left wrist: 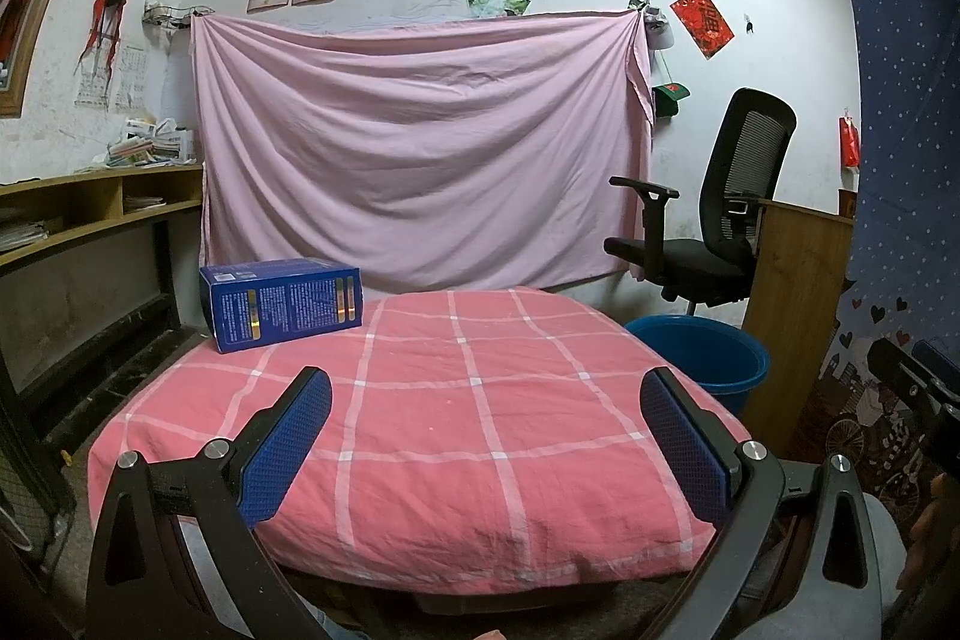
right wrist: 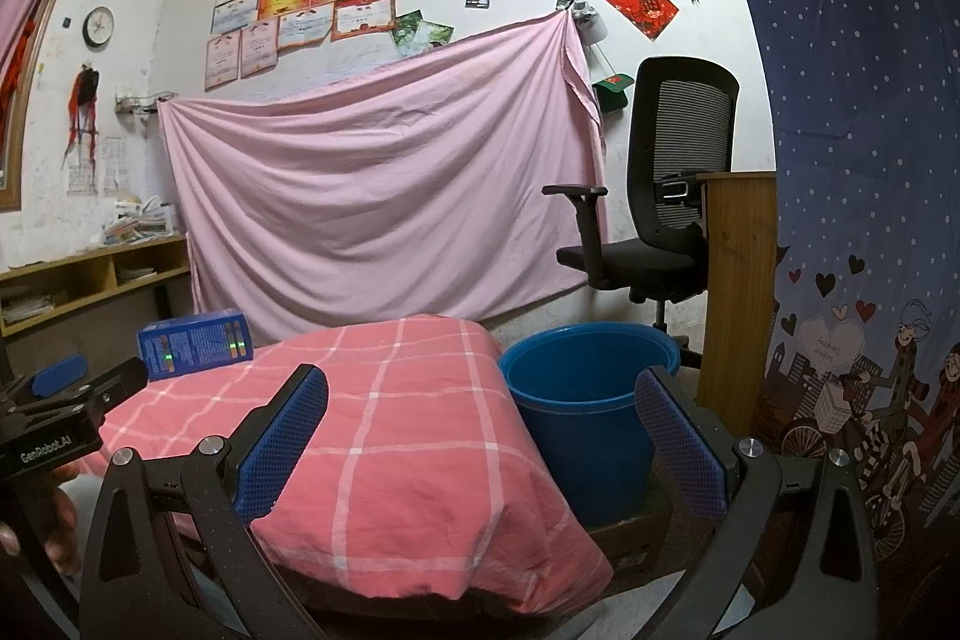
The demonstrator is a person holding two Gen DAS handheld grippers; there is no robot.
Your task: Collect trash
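Lying long-side-on at the far left corner of the checked bench [left wrist: 420,430], the blue carton [left wrist: 282,304] sits ahead-left of the nearer left gripper [left wrist: 486,436], spread empty like the right gripper [right wrist: 480,436] facing the blue bucket [right wrist: 588,388].

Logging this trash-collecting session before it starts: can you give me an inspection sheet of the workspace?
Surface: pink checked cloth over a raised surface.
Job's things: blue box on the cloth's far left corner; blue bucket on the floor, right of the surface.
Clutter: nothing else seen on the cloth.
Grippers: left gripper and right gripper open, holding nothing.
Cables: nothing seen.
Surroundings: pink sheet on the wall, black office chair.
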